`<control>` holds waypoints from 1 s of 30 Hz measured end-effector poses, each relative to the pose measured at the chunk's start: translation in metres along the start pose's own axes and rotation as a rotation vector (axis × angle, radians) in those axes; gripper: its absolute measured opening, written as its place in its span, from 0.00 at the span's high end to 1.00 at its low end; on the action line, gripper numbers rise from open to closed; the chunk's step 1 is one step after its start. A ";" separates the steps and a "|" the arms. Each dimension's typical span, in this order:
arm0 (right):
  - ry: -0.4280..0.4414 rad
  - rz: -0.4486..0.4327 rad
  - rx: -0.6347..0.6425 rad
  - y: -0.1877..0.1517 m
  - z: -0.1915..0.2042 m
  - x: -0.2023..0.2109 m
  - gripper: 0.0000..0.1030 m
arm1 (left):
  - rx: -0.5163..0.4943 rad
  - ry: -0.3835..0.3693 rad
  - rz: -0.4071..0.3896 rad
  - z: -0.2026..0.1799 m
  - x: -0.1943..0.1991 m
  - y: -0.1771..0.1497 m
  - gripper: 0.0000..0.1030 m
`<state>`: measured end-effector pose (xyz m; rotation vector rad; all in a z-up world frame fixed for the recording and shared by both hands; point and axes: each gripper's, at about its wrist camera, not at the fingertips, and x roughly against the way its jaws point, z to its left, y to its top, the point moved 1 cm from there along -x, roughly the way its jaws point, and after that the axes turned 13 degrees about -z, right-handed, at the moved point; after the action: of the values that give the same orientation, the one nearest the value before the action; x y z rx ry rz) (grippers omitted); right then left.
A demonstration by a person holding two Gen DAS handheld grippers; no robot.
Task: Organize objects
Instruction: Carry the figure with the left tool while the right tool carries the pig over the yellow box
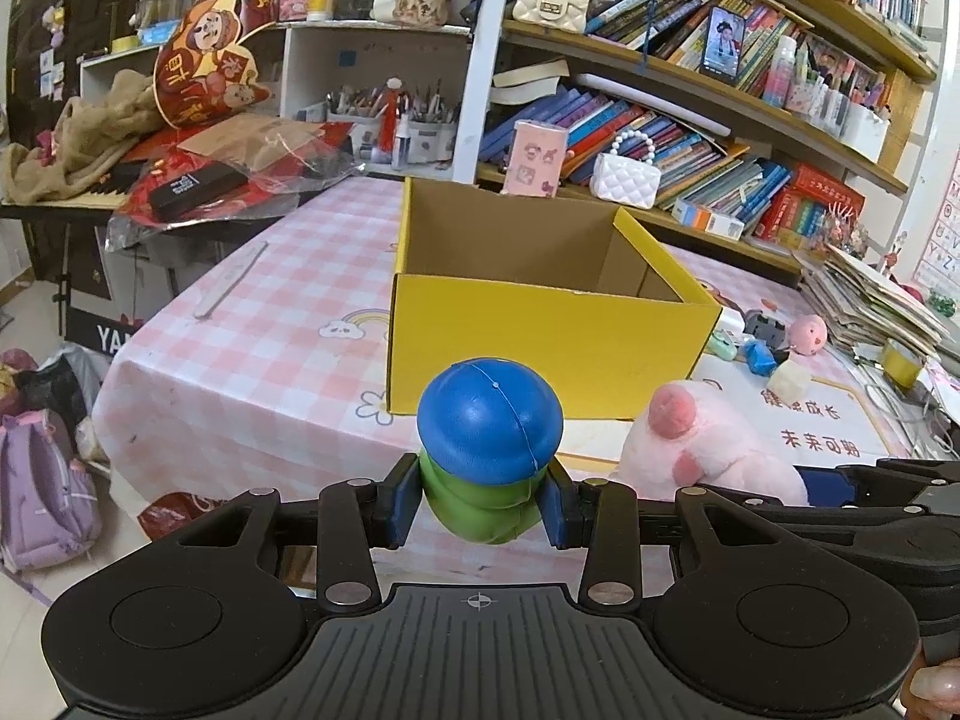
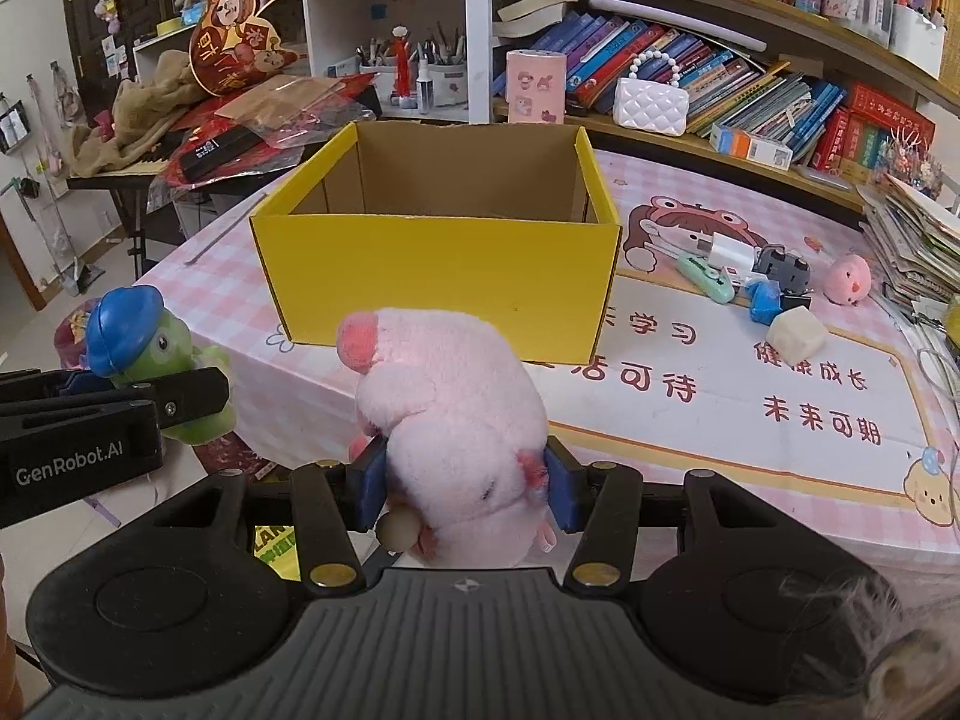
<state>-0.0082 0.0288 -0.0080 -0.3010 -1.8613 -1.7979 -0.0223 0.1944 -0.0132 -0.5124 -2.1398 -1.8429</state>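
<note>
A green squishy toy with a blue cap (image 1: 489, 456) is pinched between the blue pads of my left gripper (image 1: 485, 501), held in the air before the open yellow cardboard box (image 1: 540, 330). The same green toy (image 2: 150, 354) and the left gripper (image 2: 180, 399) show at the left of the right wrist view. My right gripper (image 2: 465, 489) is shut on a pink plush pig (image 2: 450, 420), also just short of the yellow box (image 2: 438, 276). The pink plush (image 1: 702, 450) appears to the right in the left wrist view. The box looks empty inside.
The box stands on a pink checked tablecloth (image 2: 750, 408). Right of it lie small items: a mint stapler (image 2: 708, 279), a blue piece (image 2: 762, 300), a cream block (image 2: 795, 333) and a pink chick (image 2: 849, 279). Bookshelves (image 2: 720, 78) line the back; a paper stack (image 2: 912, 240) sits at right.
</note>
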 end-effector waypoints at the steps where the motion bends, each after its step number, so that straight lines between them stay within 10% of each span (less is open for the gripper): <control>1: -0.001 -0.002 0.000 0.001 0.000 0.000 0.52 | -0.003 0.000 -0.003 0.000 0.000 0.001 0.63; 18: 0.014 -0.044 -0.025 0.032 -0.002 -0.014 0.52 | -0.014 0.003 -0.080 -0.002 -0.009 0.026 0.63; 30: 0.002 -0.220 0.007 0.116 -0.022 -0.066 0.52 | -0.020 -0.004 -0.199 -0.013 -0.069 0.094 0.63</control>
<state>0.1100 0.0311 0.0567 -0.0944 -1.9635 -1.9331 0.0804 0.1874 0.0437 -0.3166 -2.2488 -1.9686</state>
